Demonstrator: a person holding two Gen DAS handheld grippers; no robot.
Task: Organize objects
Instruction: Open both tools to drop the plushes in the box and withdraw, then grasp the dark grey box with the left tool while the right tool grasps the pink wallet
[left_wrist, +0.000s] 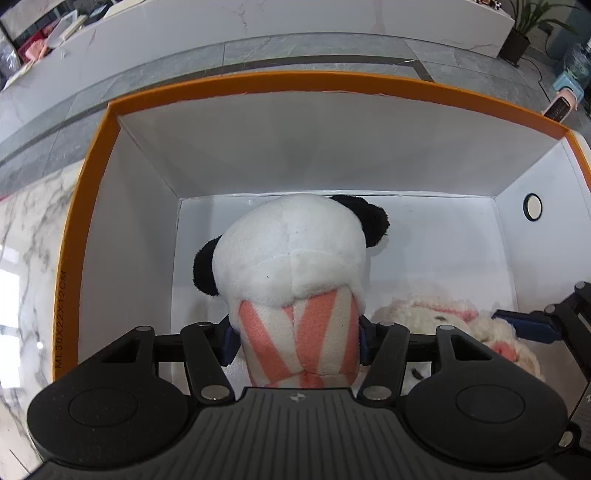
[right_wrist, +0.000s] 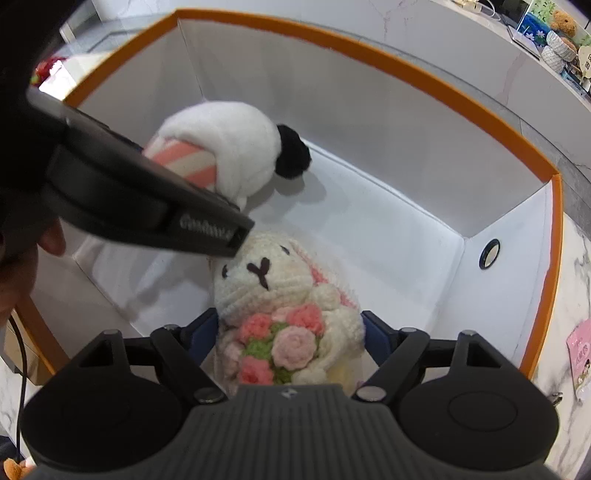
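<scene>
Down inside the box (left_wrist: 85, 229), we have two soft toys. Our left gripper (left_wrist: 295, 341) has the panda plush (left_wrist: 295, 254) between its blue pads, which sit against the pink-and-white striped body on either side, so the jaws pinch it; the white head with black ears points toward twelve o'clock in the left wrist view, over the white floor of the box. Our right gripper (right_wrist: 290, 332) frames the crocheted bunny (right_wrist: 269, 277) at the level of its pink and green yarn bouquet; its pads stand just beside the wool, and we cannot tell whether they press on it or merely flank it. In the right wrist view the panda lies at about ten o'clock from the bunny, partly hidden by the black body of the left gripper crossing from the nine o'clock edge. In the left wrist view the bunny shows at four o'clock from the panda, close beside it. The box has white walls, an orange rim and a round black-ringed hole (right_wrist: 489, 253) in one end wall. It rests on a white marble surface (left_wrist: 26, 240).
</scene>
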